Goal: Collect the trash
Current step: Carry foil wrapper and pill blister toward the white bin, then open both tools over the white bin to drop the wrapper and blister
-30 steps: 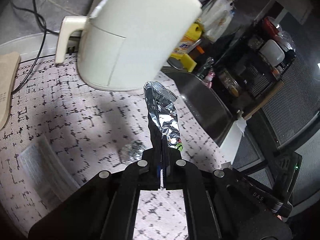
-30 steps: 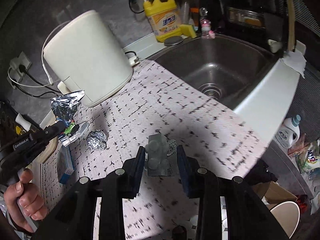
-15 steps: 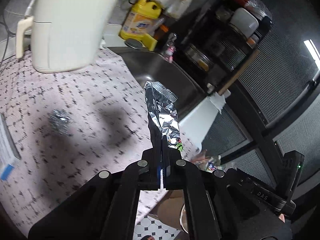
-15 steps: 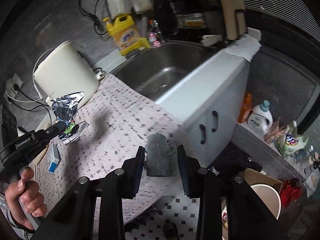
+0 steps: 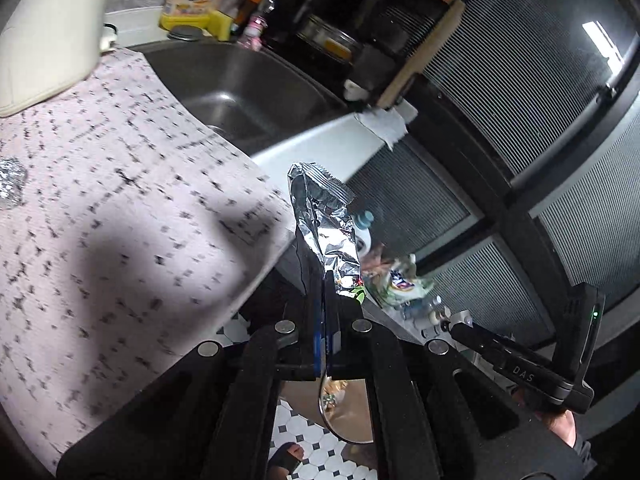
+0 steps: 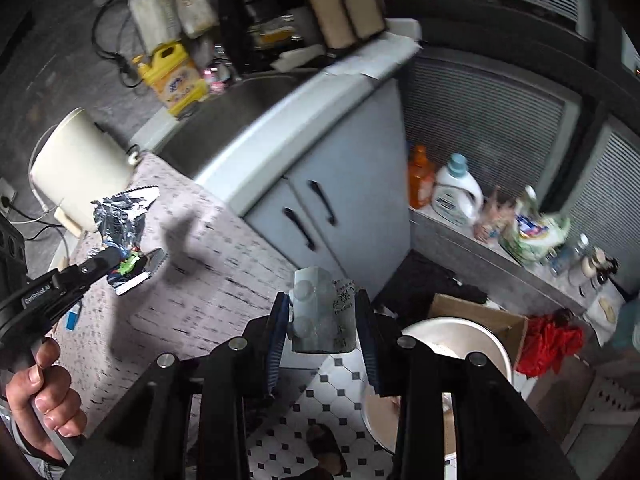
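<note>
My left gripper point(image 5: 325, 280) is shut on a crumpled silver foil snack wrapper point(image 5: 324, 224), which stands up from its fingertips past the edge of the patterned counter mat point(image 5: 120, 240). The right wrist view shows that same gripper point(image 6: 116, 260) and wrapper point(image 6: 120, 216) at the left, over the mat. My right gripper point(image 6: 322, 300) is shut on a clear pill blister pack point(image 6: 320, 312), held above the tiled floor beside the cabinet. A round white bin point(image 6: 460, 332) stands on the floor just right of it, and also shows under the left gripper as a curved rim point(image 5: 348, 412). A foil ball point(image 5: 10, 178) lies on the mat.
A steel sink point(image 5: 240, 88) is set into the counter, with a yellow bottle point(image 6: 172, 76) behind it and a white appliance point(image 6: 76, 160) at the left. On the floor are a cardboard box point(image 6: 480, 312) and a red bag point(image 6: 548, 340). Detergent bottles point(image 6: 456, 192) line a low ledge.
Both grippers have swung away from the white appliance and across the counter to its front edge, still holding their items. The floor and white bin have come into view.
</note>
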The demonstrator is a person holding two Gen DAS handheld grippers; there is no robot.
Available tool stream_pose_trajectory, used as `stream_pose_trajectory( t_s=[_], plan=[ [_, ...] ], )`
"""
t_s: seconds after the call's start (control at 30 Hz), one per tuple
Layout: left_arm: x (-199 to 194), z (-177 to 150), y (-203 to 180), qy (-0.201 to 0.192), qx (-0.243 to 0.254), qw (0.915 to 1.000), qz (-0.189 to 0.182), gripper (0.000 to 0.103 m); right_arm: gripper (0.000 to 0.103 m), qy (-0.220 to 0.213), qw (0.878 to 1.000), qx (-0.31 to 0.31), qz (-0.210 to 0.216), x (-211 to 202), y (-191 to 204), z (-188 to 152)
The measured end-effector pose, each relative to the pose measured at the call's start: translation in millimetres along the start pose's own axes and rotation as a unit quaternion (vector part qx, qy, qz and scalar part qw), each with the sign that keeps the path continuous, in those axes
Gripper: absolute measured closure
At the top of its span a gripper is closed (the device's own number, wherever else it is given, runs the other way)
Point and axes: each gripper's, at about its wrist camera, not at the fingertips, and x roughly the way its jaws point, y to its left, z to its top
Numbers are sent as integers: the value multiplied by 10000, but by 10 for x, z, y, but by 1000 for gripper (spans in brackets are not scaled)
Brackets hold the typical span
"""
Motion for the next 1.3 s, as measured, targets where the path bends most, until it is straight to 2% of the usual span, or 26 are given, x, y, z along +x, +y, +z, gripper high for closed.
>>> stream_pose_trajectory(
  t_s=[0.37, 0.4, 0.47, 0.53, 0.9, 1.13, 1.2, 1.27, 1.3],
  plan=[
    [515, -379, -530, 520, 133, 9983, -234, 101, 67, 245, 9974, 486, -473, -63, -924, -393],
    [557, -417, -569, 568, 147, 9980, -250, 101, 63, 275, 9971, 500, -509, -56, -983, -422],
    [655, -516, -674, 678, 210, 9971, -288, 101, 47, 294, 9964, 498, -622, -68, -1079, -493],
    [740, -599, -760, 777, 257, 9961, -329, 101, 43, 287, 9959, 505, -688, -101, -1167, -571],
    [1195, -1141, -1167, 1407, 455, 9878, -490, 101, 37, 286, 9922, 900, -817, -385, -1743, -883],
    [1499, -1468, -1482, 1878, 617, 9782, -634, 101, 36, 165, 9894, 1132, -891, -643, -2026, -1077],
    [1562, -1527, -1558, 2018, 574, 9736, -902, 95, 36, 142, 9887, 1181, -916, -692, -2095, -1111],
    [1611, -1589, -1647, 2121, 635, 9702, -984, 63, 36, 120, 9880, 1221, -940, -737, -2151, -1135],
    [1593, -1604, -1670, 2046, 672, 9719, -950, 38, 36, 109, 9877, 1238, -948, -758, -2176, -1148]
  ],
)
